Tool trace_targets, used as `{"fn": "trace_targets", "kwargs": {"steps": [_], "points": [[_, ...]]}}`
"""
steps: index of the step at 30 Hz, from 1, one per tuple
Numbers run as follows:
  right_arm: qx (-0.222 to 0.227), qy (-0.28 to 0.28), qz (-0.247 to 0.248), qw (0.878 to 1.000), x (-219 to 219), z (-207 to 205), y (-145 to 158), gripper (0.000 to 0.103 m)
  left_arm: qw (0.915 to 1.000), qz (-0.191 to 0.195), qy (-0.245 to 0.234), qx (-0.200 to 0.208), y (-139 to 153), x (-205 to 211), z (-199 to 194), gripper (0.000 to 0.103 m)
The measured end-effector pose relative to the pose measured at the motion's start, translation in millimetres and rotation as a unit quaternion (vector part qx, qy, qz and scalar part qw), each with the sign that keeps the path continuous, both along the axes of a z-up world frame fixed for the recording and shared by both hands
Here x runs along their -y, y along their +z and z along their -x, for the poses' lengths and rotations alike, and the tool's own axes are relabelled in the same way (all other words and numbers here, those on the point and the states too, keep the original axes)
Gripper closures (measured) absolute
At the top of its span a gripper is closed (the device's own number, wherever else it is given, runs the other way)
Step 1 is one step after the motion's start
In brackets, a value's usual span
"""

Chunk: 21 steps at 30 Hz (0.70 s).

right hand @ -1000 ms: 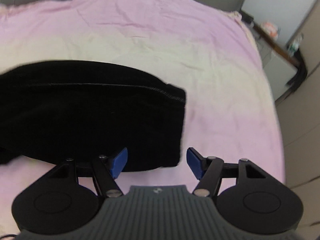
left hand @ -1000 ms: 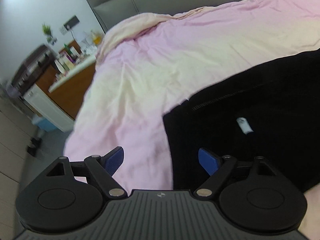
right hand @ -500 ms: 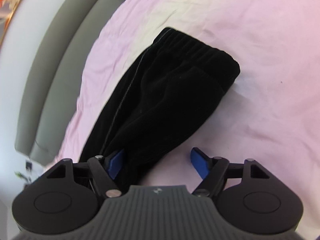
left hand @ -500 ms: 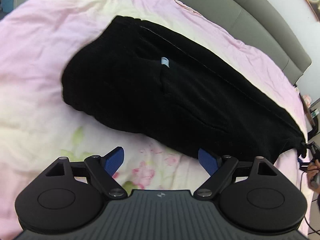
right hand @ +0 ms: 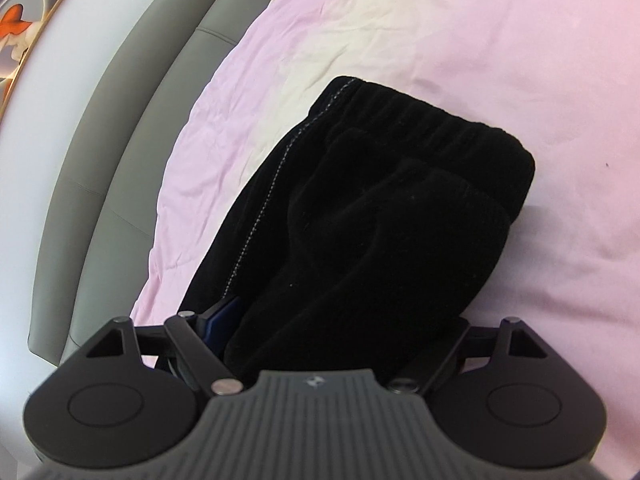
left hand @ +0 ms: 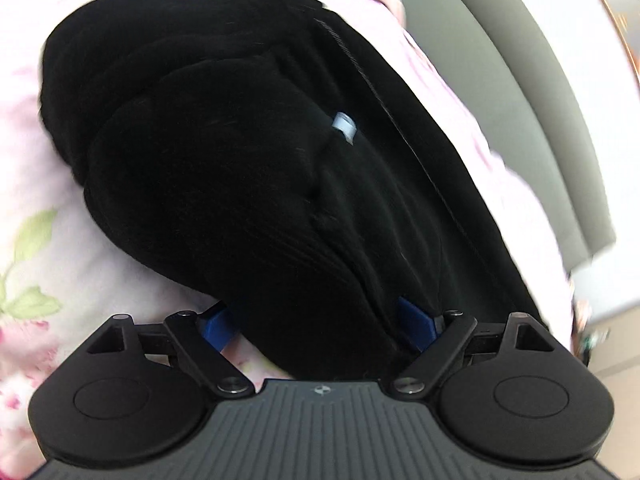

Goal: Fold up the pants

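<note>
Left wrist view: your left claw (left hand: 316, 326) straddles the near edge of the black pants (left hand: 240, 168) on the floral bedspread (left hand: 32, 264), jaws wide, pinching nothing; go under every layer. Right wrist view: your right claw (right hand: 340, 334) has just been opening, pants (right hand: 360, 216) between its jaws, ungripped; close both together

No words or numbers are showing clearly enough to read. A small pale tag (left hand: 344, 126) is sitting on the black pants (left hand: 240, 184), but any print on it is blurring out. A tiny emblem (left hand: 322, 389) is marking each gripper's ribbed grey body, too small to make out as a brand.
</note>
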State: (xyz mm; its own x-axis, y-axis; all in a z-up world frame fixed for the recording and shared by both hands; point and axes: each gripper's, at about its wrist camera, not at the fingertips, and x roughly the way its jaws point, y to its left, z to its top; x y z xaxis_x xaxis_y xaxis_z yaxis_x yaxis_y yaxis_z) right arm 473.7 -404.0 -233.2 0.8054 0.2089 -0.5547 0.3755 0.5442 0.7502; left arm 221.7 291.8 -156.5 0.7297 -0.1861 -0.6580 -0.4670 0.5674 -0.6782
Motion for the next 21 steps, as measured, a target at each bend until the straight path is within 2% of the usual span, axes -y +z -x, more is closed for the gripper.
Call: {"fn": "trace_targets", "kwargs": {"steps": [1,2,4,5,7,8,9,12,15,18,21], "points": [[0.002,-0.002,0.004,1.0,-1,-6,-3,0.035,0.9999,0.007,0.012,0.001,-3,-1,0,0.004],[0.003,-0.003,0.01,1.0,1,-5,-4,0.046,0.9998,0.007,0.02,0.002,-4,-1,0,0.004],[0.015,0.0,0.002,1.0,7,-1,-8,0.057,0.9998,-0.004,0.022,-0.002,-4,1,-5,0.004],[0.023,0.002,-0.003,1.0,10,4,-7,0.068,0.9997,-0.009,0.023,-0.003,-4,2,-7,0.004],[0.04,0.005,-0.013,0.999,14,6,-7,0.079,0.9993,-0.016,0.032,0.001,-2,2,-8,0.019],[0.045,0.008,-0.014,0.999,15,5,-6,0.083,0.999,-0.026,0.037,0.0,0,2,-9,0.034],[0.049,0.01,-0.013,0.999,14,3,-4,0.086,0.9988,-0.032,0.036,-0.002,1,3,-13,0.047],[0.053,0.014,-0.003,0.998,14,1,4,0.09,0.9977,-0.063,0.026,-0.006,10,9,-14,0.06],[0.062,0.018,0.012,0.998,12,3,15,0.092,0.9951,-0.097,0.018,-0.001,27,15,-13,0.066],[0.076,0.022,0.011,0.997,11,15,31,0.093,0.9956,-0.089,0.02,0.023,47,8,-5,0.068],[0.092,0.037,0.014,0.995,9,27,57,0.093,0.9941,-0.101,0.001,0.039,70,6,4,0.07]]}}
